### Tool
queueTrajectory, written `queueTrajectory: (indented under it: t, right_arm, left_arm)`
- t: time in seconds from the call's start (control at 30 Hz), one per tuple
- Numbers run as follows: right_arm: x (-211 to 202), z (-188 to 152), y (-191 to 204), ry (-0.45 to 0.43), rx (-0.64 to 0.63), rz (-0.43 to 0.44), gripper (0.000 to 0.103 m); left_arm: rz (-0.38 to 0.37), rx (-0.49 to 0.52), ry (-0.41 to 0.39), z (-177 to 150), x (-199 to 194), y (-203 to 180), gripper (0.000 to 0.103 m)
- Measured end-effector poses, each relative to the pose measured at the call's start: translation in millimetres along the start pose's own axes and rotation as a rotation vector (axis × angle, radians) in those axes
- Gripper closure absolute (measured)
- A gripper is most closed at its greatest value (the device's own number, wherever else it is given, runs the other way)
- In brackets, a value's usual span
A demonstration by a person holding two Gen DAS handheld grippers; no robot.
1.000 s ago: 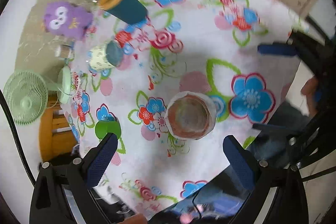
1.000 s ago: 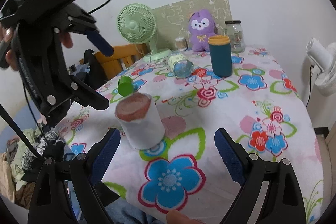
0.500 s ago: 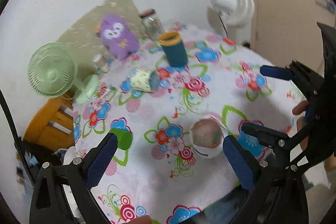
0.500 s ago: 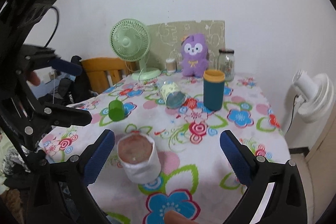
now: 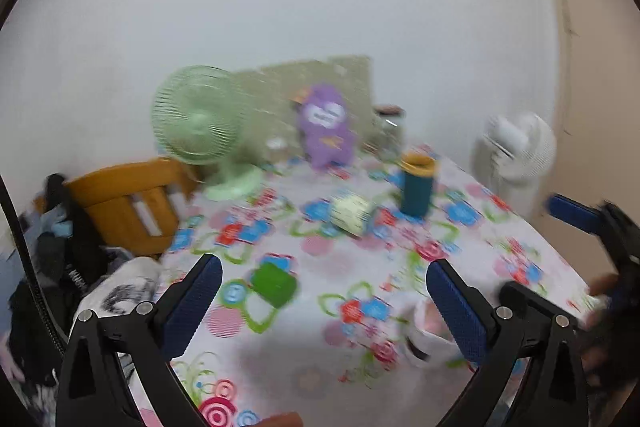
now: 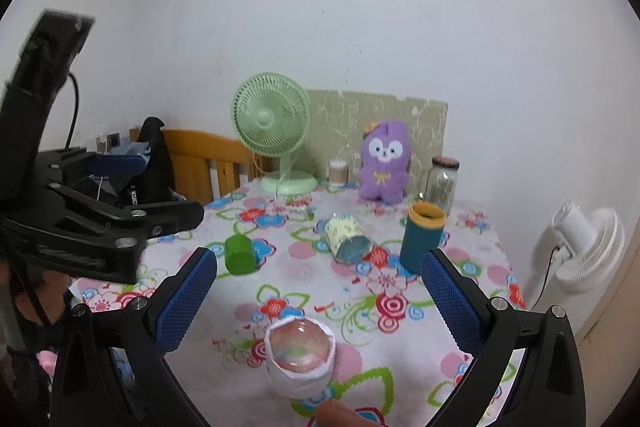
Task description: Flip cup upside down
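Note:
A white paper cup (image 6: 300, 359) stands upside down on the floral tablecloth (image 6: 384, 307), its pinkish base facing up. It sits low between my right gripper's (image 6: 318, 275) open blue fingers, nearer than the tips, and nothing touches it. In the blurred left wrist view the cup (image 5: 426, 335) shows partly behind the right finger of my open, empty left gripper (image 5: 322, 295). The left gripper also shows at the left edge of the right wrist view (image 6: 120, 187), raised beside the table.
A small green cup (image 6: 239, 258), a pale patterned cup on its side (image 6: 346, 237) and a teal tumbler with a yellow rim (image 6: 422, 238) are mid-table. A green fan (image 6: 272, 131), purple plush (image 6: 385, 161) and glass jar (image 6: 440, 185) stand at the back. A white fan (image 6: 588, 251) stands beyond the table's right edge.
Both grippers have pulled back and tilted up from the cup. The left one has swung from looking down at the cup to looking across the table. The cup has stayed upside down.

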State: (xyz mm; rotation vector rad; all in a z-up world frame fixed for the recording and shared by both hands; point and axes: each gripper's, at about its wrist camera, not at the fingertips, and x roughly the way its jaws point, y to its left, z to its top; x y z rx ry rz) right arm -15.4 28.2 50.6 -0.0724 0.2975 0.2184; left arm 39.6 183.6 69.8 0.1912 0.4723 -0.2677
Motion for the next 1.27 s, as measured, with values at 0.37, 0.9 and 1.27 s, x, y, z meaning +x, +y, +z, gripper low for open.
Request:
queueTrajectory:
  t: [0.37,0.9,1.27]
  right_arm:
    - [-18.9,1.9,23.5,-0.104,0.026,-0.061,0.000]
    - [-16.2,-0.2,4.6,-0.027,0.125,-0.150,0.000]
    - [-14.3,-7.6,-4.9,-0.011,0.144,-0.167,0.000]
  left_arm:
    - [0.079,-0.230,-0.111,-26.3,-7.2,29.1,0.000]
    - [0.226,-0.229,-0.254,-32.0,-36.8,26.5,0.000]
    - [0.181,-0.235,-0.231,-34.0,-29.2,12.9,0.000]
